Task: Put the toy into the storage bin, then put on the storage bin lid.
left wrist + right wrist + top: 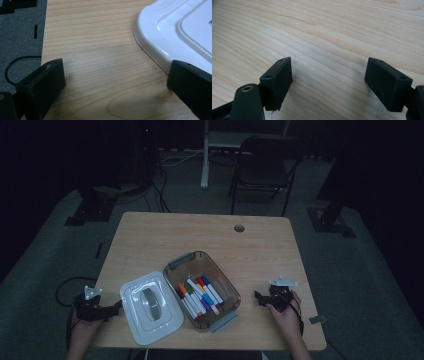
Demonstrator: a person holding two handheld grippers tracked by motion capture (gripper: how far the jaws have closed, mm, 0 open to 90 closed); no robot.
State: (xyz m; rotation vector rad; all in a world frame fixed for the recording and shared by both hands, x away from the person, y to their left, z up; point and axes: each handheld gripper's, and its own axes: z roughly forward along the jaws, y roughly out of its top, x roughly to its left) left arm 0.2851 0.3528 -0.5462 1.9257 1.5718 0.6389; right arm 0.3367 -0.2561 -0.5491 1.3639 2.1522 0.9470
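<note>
A clear plastic box (222,296) holding several coloured markers (200,296) stands at the front middle of the wooden table (200,235). Its white lid (150,307) lies flat just left of it. My left gripper (112,310) rests at the table's front left corner, pointing at the lid, open with bare wood between its jaws. In the left gripper view the lid's rounded corner (175,32) sits beside the right jaw, and the left gripper (115,75) holds nothing. My right gripper (260,299) sits right of the box, open. In the right gripper view the right gripper (328,75) is open over bare wood.
A round cable hole (239,228) is near the table's far edge. A dark chair (262,162) and a desk leg (205,155) stand beyond the table on grey carpet. A black cable (17,62) lies on the floor off the left edge.
</note>
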